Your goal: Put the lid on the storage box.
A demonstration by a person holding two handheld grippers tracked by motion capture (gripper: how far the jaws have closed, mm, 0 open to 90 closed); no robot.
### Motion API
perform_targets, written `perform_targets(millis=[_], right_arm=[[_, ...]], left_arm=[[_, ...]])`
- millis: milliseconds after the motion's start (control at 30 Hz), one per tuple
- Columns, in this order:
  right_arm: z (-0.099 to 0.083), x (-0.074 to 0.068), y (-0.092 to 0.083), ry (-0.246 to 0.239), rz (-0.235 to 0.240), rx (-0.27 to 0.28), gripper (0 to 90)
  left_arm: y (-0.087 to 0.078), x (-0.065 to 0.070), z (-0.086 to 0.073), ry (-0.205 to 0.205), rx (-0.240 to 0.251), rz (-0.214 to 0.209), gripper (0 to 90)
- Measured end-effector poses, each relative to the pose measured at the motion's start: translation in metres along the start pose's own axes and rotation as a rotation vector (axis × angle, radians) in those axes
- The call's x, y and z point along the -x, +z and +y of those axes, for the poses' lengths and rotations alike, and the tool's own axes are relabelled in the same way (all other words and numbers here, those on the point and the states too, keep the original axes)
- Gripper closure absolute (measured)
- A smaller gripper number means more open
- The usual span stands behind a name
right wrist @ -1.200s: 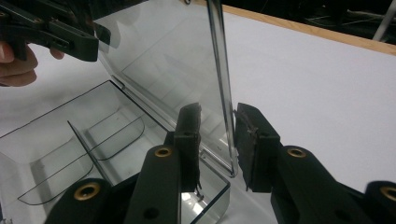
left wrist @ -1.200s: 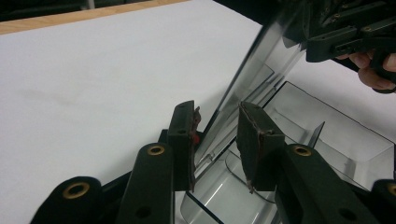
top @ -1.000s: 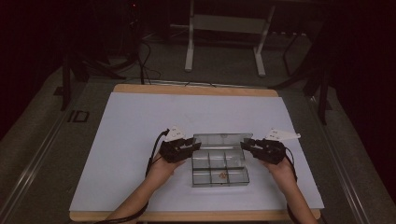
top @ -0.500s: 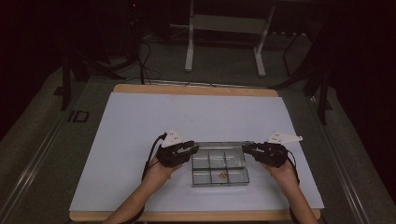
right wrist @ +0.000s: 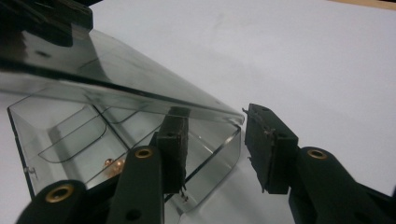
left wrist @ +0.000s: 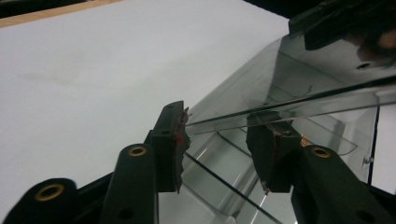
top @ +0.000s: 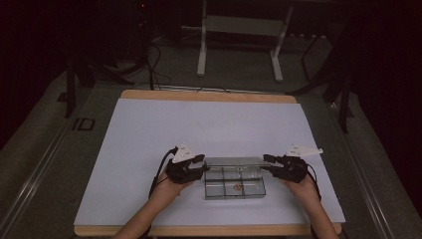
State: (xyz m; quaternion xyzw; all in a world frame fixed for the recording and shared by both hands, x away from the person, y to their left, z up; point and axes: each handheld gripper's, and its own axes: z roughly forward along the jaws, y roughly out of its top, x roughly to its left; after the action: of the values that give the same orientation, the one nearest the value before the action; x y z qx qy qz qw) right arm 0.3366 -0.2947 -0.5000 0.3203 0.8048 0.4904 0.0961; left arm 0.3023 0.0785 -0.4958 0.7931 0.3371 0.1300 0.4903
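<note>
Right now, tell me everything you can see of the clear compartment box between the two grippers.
The clear box looks like transparent plastic, rectangular, divided by thin walls into compartments. Its hinged lid stands part-raised, tilted over the tray. A few small coppery bits lie in one compartment. It sits on the white table cover, near the person's edge. The left gripper and the right gripper straddle the lid's end corners; their jaws have just been opening, with gaps showing at the pads.
</note>
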Motion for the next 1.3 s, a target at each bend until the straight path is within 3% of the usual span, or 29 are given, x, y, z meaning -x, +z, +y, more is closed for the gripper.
perform_targets(millis=[400, 633, 1300], right_arm=[[-0.010, 0.000, -0.001, 0.016, -0.001, -0.012, 54.7], [-0.013, -0.002, -0.003, 0.013, -0.005, -0.025, 53.4], [-0.021, -0.002, -0.009, 0.011, -0.023, -0.047, 50.0]], left_arm=[[-0.004, 0.001, -0.009, 0.022, -0.031, 0.002, 47.6], [-0.004, -0.001, -0.013, 0.016, -0.049, -0.010, 47.6], [-0.004, -0.002, -0.022, 0.025, -0.080, 0.011, 47.5]])
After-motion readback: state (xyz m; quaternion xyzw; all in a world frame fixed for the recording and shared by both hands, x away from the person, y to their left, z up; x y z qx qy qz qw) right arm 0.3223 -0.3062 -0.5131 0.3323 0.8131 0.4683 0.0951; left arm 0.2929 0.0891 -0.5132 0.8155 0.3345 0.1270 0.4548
